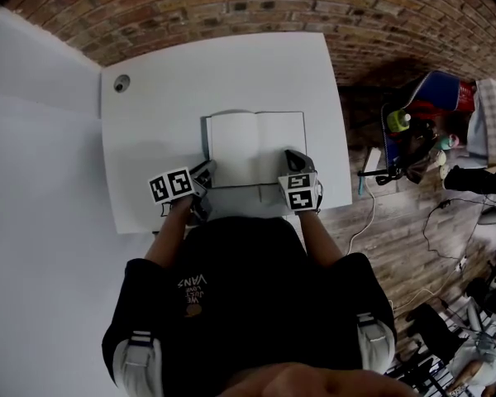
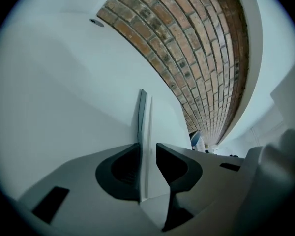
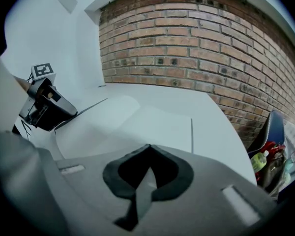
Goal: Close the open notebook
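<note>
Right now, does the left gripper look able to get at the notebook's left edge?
Likely yes: the left gripper has the left edge of the notebook between its jaws, with nothing blocking.
</note>
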